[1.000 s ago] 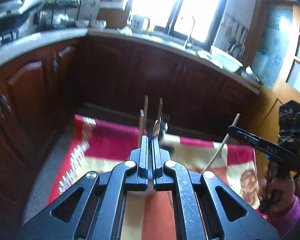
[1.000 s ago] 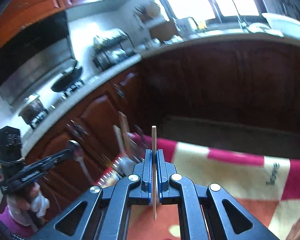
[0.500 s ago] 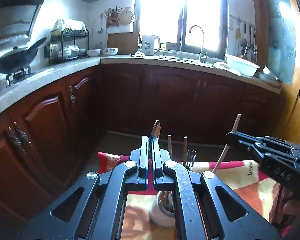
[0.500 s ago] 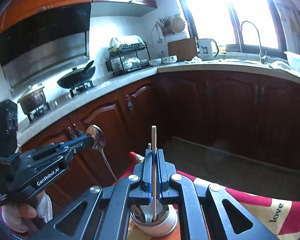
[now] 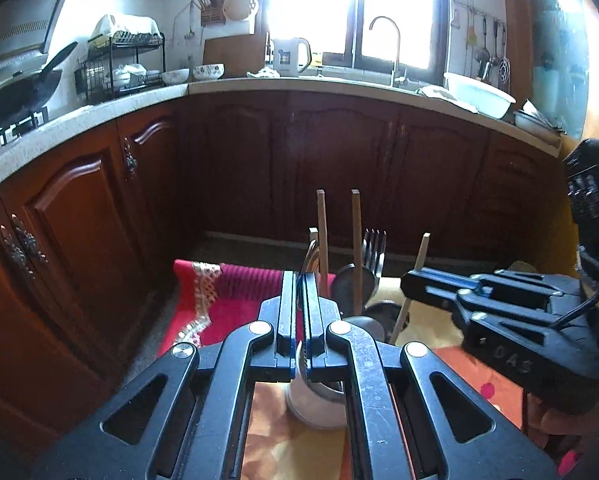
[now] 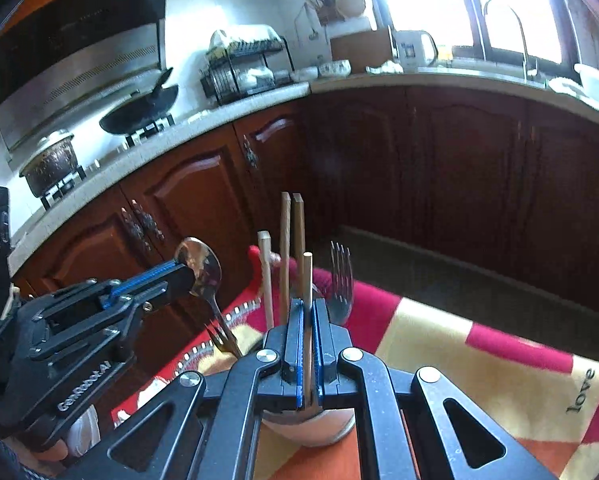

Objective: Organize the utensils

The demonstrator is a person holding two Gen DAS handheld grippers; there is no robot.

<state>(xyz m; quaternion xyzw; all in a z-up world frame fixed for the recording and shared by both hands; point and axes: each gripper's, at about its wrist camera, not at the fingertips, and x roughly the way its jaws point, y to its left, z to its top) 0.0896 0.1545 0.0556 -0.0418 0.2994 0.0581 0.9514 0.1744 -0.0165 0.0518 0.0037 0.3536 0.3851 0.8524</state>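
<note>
A white utensil cup (image 5: 317, 408) stands on the red and yellow cloth, holding wooden chopsticks (image 5: 321, 232), a fork (image 5: 373, 252) and a dark spoon. My left gripper (image 5: 298, 280) is shut on a metal spoon (image 6: 199, 268), held upright with its handle angled down into the cup. My right gripper (image 6: 307, 308) is shut on a wooden chopstick (image 6: 307, 280), upright over the cup (image 6: 311, 426). In the left wrist view the right gripper (image 5: 409, 280) and its chopstick (image 5: 421, 248) are just right of the cup. A fork (image 6: 341, 280) stands behind.
The patterned cloth (image 6: 479, 364) covers the table, whose far edge is near the cup. Dark wood kitchen cabinets (image 5: 339, 168) lie beyond, with a counter, wok (image 5: 15, 96), dish rack, kettle and sink under a bright window.
Both grippers have come lower and closer to the cup. The spoon's handle and the chopstick's lower end now reach down at the cup's mouth.
</note>
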